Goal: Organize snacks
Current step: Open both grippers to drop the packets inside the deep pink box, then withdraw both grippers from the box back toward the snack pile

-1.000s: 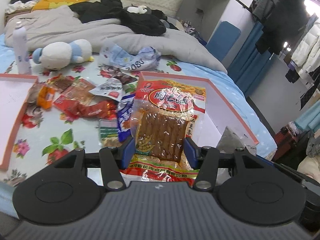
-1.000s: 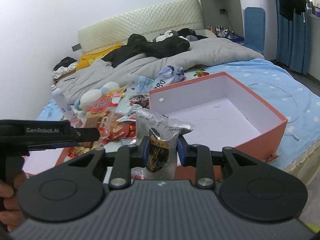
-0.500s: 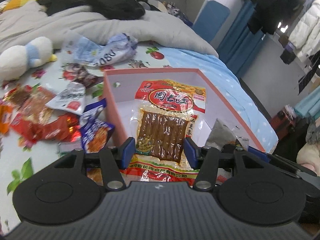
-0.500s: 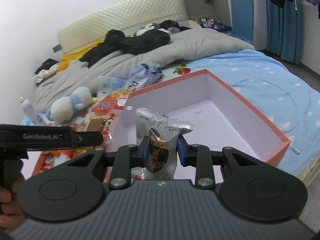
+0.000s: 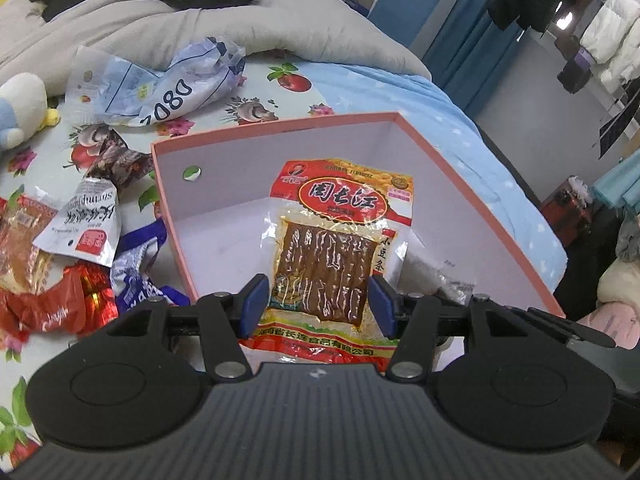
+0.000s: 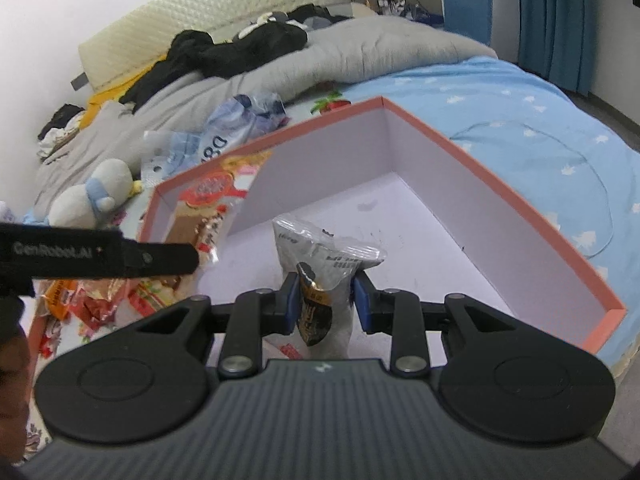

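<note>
Left wrist view: the tofu pack (image 5: pixel 340 256), a flat plastic pouch of brown strips under a red label, hangs between the jaws of the left gripper (image 5: pixel 318 306) above the floor of the pink box (image 5: pixel 472 184). Those jaws are opening, yet the pack sits between the blue pads and both pads seem to touch its edges, so it looks barely held. It reads as light, thin and floppy, with slick film; taken by the sides it bows, so the sealed bottom band would likely give a surer hold.

Right wrist view: the right gripper (image 6: pixel 324 300) has its jaws pinched on a small clear pouch (image 6: pixel 320 280) with a dark gold-printed item inside, also over the box floor. This pouch is soft and crinkly, probably light, and its loose film could slide between the pads; the firm item inside is where the grip bites.

Outside the box, loose snacks (image 5: pixel 60 264) in red, silver and blue wrappers lie heaped on the floral bed sheet (image 5: pixel 280 92) just beside its left wall. Farther back lie a crumpled bag (image 5: pixel 160 84), a plush toy (image 5: pixel 20 108) and a grey duvet (image 5: pixel 240 28).
</note>
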Demonstrator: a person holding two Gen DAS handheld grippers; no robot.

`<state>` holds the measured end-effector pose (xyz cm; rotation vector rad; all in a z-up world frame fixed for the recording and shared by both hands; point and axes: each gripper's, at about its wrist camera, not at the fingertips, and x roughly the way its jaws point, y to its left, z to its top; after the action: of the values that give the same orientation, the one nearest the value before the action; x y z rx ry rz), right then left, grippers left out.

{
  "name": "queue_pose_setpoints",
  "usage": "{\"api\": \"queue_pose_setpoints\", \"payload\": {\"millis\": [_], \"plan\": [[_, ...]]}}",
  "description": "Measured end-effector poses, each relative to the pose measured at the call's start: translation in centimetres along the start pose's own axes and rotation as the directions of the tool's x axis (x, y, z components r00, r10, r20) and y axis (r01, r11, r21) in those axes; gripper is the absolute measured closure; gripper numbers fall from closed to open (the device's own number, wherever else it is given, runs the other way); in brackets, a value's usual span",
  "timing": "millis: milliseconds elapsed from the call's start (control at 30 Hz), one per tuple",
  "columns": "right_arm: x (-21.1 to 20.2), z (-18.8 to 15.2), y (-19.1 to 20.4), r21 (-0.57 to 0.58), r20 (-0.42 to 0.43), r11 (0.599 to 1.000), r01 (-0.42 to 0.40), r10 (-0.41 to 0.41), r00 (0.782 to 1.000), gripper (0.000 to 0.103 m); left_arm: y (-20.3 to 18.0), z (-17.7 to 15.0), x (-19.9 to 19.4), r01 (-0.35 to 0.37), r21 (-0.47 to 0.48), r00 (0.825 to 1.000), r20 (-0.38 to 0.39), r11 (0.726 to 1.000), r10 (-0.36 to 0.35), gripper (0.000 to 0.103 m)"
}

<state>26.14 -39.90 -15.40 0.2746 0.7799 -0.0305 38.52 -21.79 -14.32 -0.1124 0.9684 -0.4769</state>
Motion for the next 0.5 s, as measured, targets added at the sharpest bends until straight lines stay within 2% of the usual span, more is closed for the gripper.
{"api": "queue_pose_setpoints", "payload": {"millis": [100, 133, 200, 333, 500], "plan": [[0.1, -0.1, -0.1, 0.02, -0.01, 1.0, -0.002, 0.002, 1.0, 0.069, 0.1, 0.3, 0.1, -0.014, 0.01, 1.0, 0.001, 1.0, 0.014, 0.033], [0.0, 0.0, -0.1, 0.023, -0.011, 1.0, 0.002, -0.002, 1.0, 0.059, 0.2, 0.3, 0.0, -0.016, 0.012, 1.0, 0.004, 1.0, 0.016, 0.031], [-0.4, 0.0, -0.1, 0.033, -0.001, 0.999, -0.001, 0.001, 1.0, 0.044, 0.3, 0.3, -0.5, -0.012, 0.01, 1.0, 0.01, 1.0, 0.012, 0.031], [-1.8, -0.1, 0.5, 0.021, 0.014, 1.0, -0.021, 0.021, 1.0, 0.045, 0.1, -0.1, -2.4, -0.01, 0.009, 1.0, 0.027, 1.0, 0.009, 0.031], [-4.7, -0.5, 1.6, 0.012, 0.048, 1.0, -0.028, 0.027, 0.998, 0.045, -0.5, -1.4, -6.7, -0.009, 0.021, 0.998, 0.069, 1.0, 0.008, 0.031]]}}
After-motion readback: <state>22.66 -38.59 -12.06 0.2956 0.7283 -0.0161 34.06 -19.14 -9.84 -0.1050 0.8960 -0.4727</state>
